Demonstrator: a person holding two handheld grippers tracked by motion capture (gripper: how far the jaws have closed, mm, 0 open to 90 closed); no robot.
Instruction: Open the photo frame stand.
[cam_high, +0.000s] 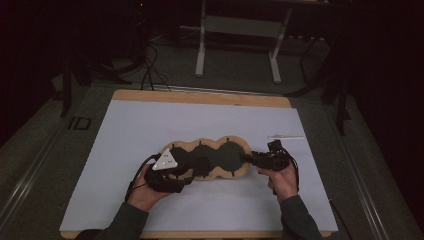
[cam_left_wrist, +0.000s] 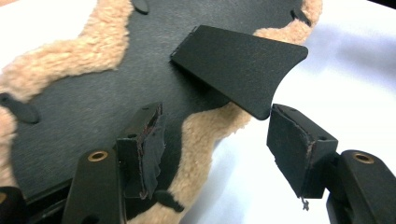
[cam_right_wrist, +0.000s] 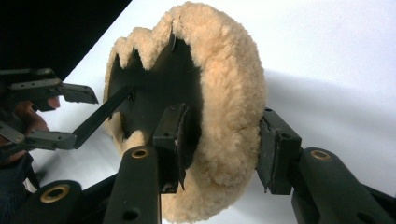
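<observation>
Sheepskin-edged and black inside, the three-lobed pad (cam_high: 212, 157) lies near the middle of the white bench (cam_high: 150, 125), its long axis running from 9 to 3 o'clock in the high view. The right gripper (cam_high: 250, 158) comes in from 3 o'clock and has its jaws closed across the fleecy rim of the end lobe, one pad on the dark inner face and one on the outer wool, as the right gripper view shows (cam_right_wrist: 219, 140); this looks like an anchoring hold, so the soft piece cannot slide or fold while the other end is worked. The left gripper (cam_high: 187, 172) sits at the 7 o'clock corner of the pad with jaws wide and nothing pressed between them. In the left gripper view a stiff black flap (cam_left_wrist: 238, 70) stands up from the dark lining (cam_left_wrist: 84, 93), its free corner just ahead of the gap between the jaws, so the spread seems meant to take that flap. A thin pale stick (cam_high: 286, 137) lies apart at 2 o'clock, untouched
</observation>
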